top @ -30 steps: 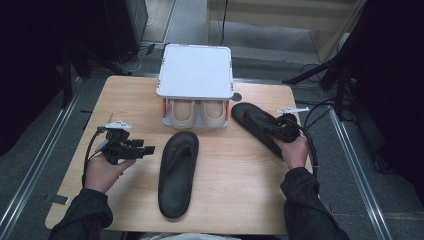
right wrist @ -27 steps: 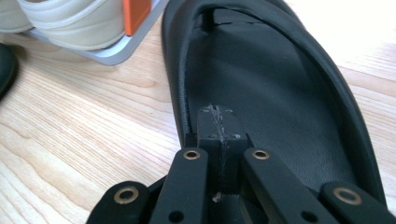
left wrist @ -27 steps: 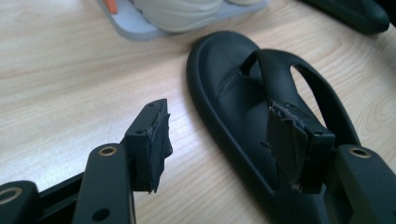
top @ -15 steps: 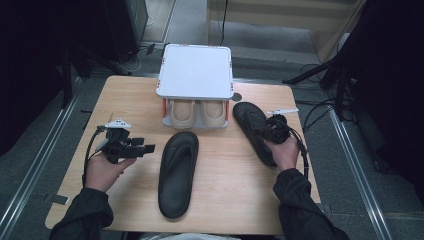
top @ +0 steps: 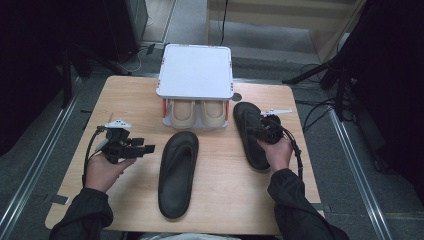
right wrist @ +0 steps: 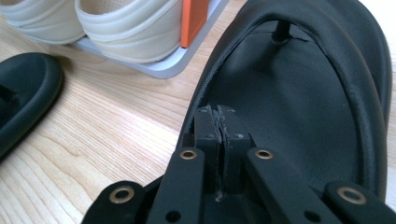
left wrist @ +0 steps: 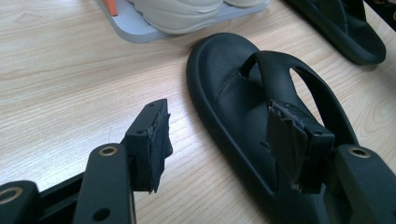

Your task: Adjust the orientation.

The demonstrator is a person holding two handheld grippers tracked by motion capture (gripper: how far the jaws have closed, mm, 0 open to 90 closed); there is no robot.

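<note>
Two black thong sandals lie on the wooden table (top: 125,95). The middle sandal (top: 177,175) (left wrist: 233,102) lies lengthwise, toe toward the shoe rack. My left gripper (top: 148,148) (left wrist: 219,109) hovers just left of it with its jaws open; one pad hangs over the sandal's strap and nothing is between them. The right sandal (top: 245,120) (right wrist: 303,116) lies beside the rack's right end. My right gripper (top: 260,131) (right wrist: 218,112) rests over it, jaws shut on the left edge of its strap.
A small rack with a white top (top: 195,70) stands at the table's back middle. A pair of beige shoes (top: 182,114) (right wrist: 130,28) sits on its lower shelf. Bare wood shows at the left and the front right. Cables trail off the right edge.
My right gripper has moved left, taking the right sandal with it. That sandal has turned from a slant to nearly straight, closer to the rack. The left gripper has not moved.
</note>
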